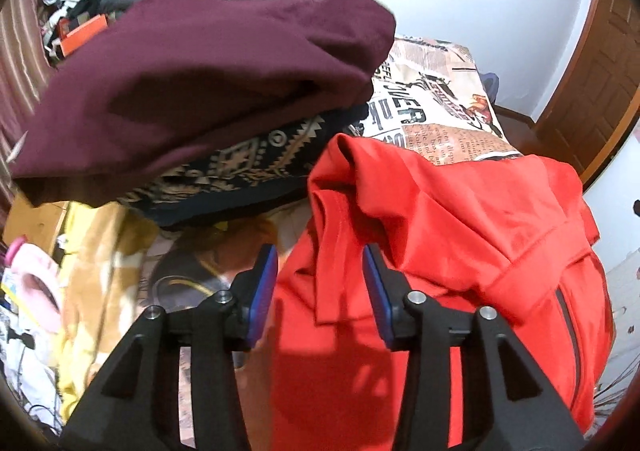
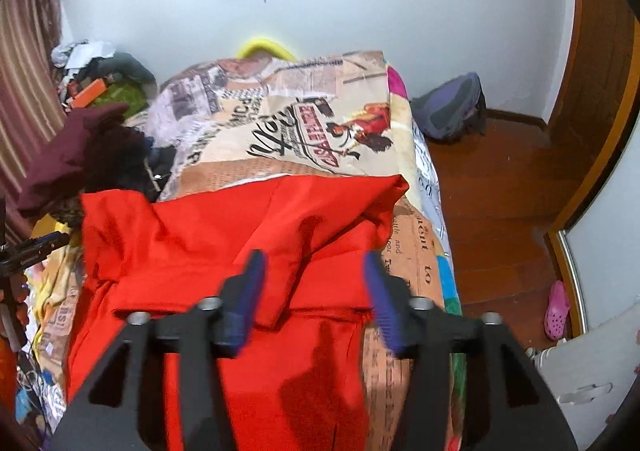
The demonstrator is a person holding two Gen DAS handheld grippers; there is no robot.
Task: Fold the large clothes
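Left wrist view is showing the left gripper [image 1: 320,283] hanging over a red garment [image 1: 440,251] with its blue-padded fingers [image 1: 264,291] standing partly apart and gripping nothing; a bunched ridge of red cloth is lying between and beyond them, untouched by the pads. At ten o'clock a maroon garment [image 1: 200,83] is sitting on a dark patterned cloth [image 1: 240,167], apparently a stack of pieces already done.

From the right wrist camera, the right gripper [image 2: 312,295] is likewise holding nothing, its fingers [image 2: 248,291] about half apart above the same red garment [image 2: 224,251], which is lying on the bed [image 2: 320,123] with its far edge doubled toward twelve o'clock over the newspaper-print cover.

Judging by this, one fold is looking just laid down and let go. The next move is probably calling for both grippers to pinch new spots on the side or near edges and carry them across, flattening the lumpy ridge on the left on the way.
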